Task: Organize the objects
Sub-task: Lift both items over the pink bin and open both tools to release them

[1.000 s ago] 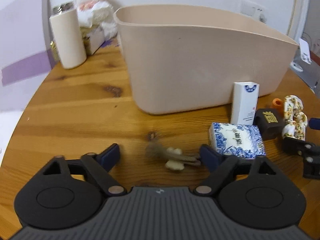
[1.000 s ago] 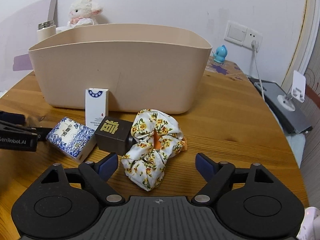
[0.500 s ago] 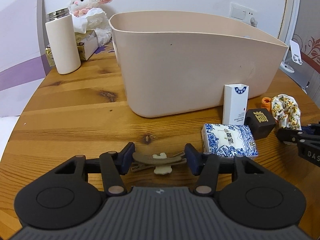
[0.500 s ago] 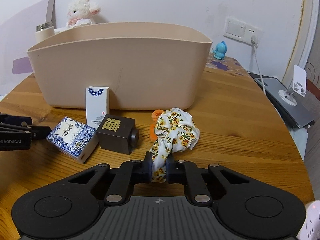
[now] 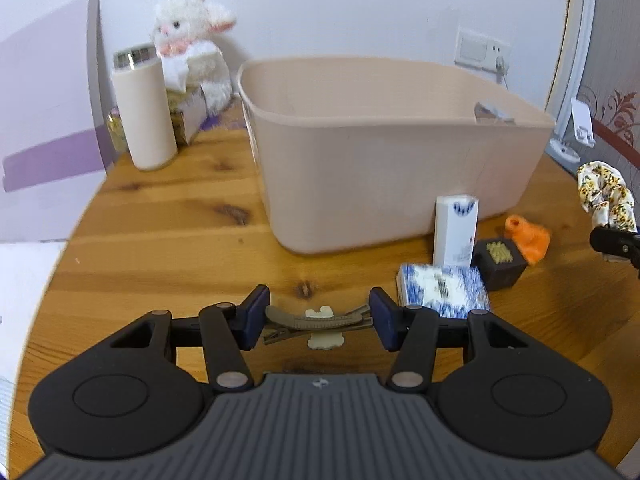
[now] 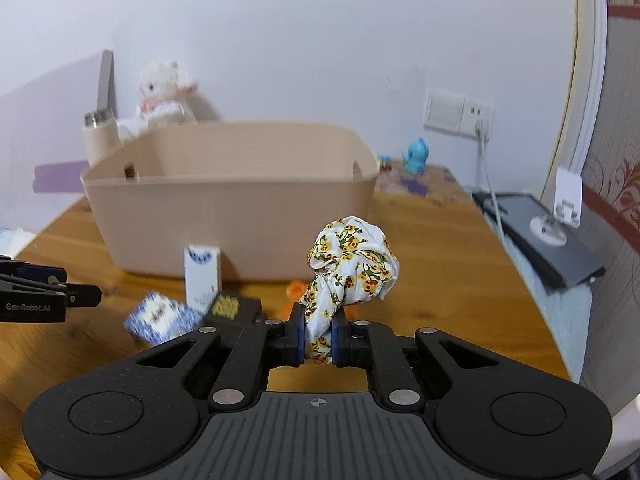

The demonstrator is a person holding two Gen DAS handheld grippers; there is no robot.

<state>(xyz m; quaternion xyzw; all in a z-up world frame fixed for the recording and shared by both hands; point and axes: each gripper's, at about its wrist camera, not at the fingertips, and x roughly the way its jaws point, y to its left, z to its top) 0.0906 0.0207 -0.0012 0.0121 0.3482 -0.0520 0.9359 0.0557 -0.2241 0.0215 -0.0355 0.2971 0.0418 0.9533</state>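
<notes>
Left gripper [image 5: 318, 322] clamps the hair clip [image 5: 316, 322] end to end, long axis crosswise, bottom center. Right gripper [image 6: 318, 338] pinches the scrunchie [image 6: 354, 266]. Bin [image 5: 400, 184] sits dead ahead, upper center; right looks nearer.

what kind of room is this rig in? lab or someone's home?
Most likely a home, perhaps a bedroom or living room. A round wooden table sits against a wall with a plush lamb and a thermos on it, and a household wall socket with a cable plugged in.
</notes>
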